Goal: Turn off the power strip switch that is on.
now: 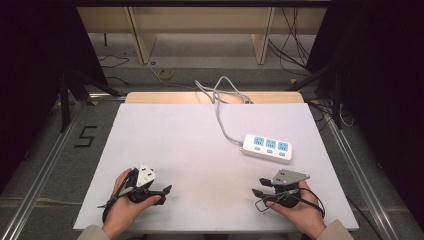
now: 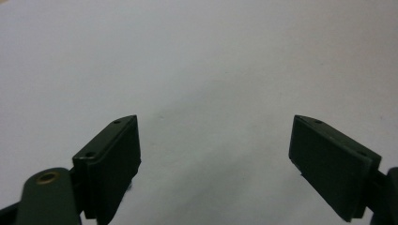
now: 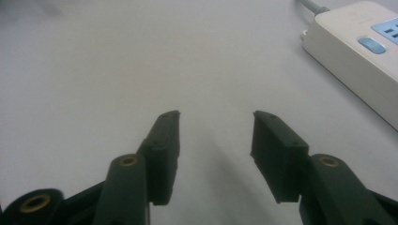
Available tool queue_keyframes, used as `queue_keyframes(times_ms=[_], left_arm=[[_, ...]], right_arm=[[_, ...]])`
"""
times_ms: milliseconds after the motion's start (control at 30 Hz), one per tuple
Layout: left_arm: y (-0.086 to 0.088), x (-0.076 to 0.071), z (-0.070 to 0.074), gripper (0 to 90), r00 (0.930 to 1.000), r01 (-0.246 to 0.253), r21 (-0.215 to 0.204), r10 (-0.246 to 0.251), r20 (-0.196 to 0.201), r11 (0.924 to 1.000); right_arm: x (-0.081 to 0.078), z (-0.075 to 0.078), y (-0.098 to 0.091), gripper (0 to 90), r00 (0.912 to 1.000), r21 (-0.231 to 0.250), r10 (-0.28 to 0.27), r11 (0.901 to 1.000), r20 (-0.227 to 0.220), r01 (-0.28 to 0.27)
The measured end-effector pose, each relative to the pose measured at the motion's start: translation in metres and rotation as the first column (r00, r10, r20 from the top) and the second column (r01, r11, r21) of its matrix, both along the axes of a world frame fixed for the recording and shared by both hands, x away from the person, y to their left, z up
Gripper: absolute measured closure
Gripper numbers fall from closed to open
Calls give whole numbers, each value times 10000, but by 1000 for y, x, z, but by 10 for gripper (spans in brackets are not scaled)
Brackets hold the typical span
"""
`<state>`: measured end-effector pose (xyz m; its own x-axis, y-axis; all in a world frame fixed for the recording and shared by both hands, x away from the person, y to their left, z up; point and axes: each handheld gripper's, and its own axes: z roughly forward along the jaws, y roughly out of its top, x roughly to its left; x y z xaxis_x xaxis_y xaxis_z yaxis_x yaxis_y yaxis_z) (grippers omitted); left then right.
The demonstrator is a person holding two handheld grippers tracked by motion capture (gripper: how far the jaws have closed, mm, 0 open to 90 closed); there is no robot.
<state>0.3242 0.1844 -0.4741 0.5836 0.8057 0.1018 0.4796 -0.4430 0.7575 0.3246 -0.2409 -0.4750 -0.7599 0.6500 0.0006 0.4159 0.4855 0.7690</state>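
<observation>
A white power strip point(image 1: 268, 147) with three blue sockets lies on the right half of the white table top point(image 1: 200, 150); its grey cable point(image 1: 220, 107) runs off the far edge. The strip's end also appears as the power strip point(image 3: 361, 51) at the upper right of the right gripper view. My left gripper point(image 1: 167, 190) rests near the front left edge, jaws pointing right and wide open, nothing between them point(image 2: 216, 154). My right gripper point(image 1: 257, 187) rests near the front right, jaws pointing left, open and empty point(image 3: 216, 126), a short way in front of the strip.
The table's front edge lies just below both hands. Beyond the far edge are a wooden board point(image 1: 210, 96), loose cables on the floor point(image 1: 165, 74) and wooden furniture legs point(image 1: 142, 37). Metal rails point(image 1: 45, 165) run along both sides of the table.
</observation>
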Motion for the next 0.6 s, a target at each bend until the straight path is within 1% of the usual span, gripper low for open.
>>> queue_keyframes(times_ms=[67, 200, 233, 333, 433, 467, 600], left_arm=[[0, 0, -1, 168, 10000, 18, 56, -17, -65, 10000], [0, 0, -1, 168, 10000, 26, 46, -25, -51, 10000], [0, 0, -2, 168, 9999, 45, 66, -45, -114, 10000], [0, 0, -2, 170, 9999, 32, 80, -31, -137, 10000], [-1, 0, -2, 171, 9999, 18, 69, -17, -153, 10000], [-1, 0, -3, 171, 9998, 5, 43, -4, -183, 10000], [-1, 0, -4, 172, 9996, -63, -36, 62, -279, 10000]], right_arm=[[0, 0, 0, 592, 10000, -65, -6, 10000, -28, 6], [-1, 2, -1, 686, 10000, -283, -14, 9996, -34, 13], [-1, 2, -1, 713, 10000, -323, -17, 9995, -58, 15], [-1, 2, 0, 805, 10000, -581, 65, 9983, 24, -63], [-1, 3, 0, 883, 9999, -800, 36, 9968, 94, -28], [0, 4, -1, 900, 9999, -867, 19, 9962, 102, -10], [2, 6, -1, 900, 9999, -1026, -112, 9947, 127, 124]])
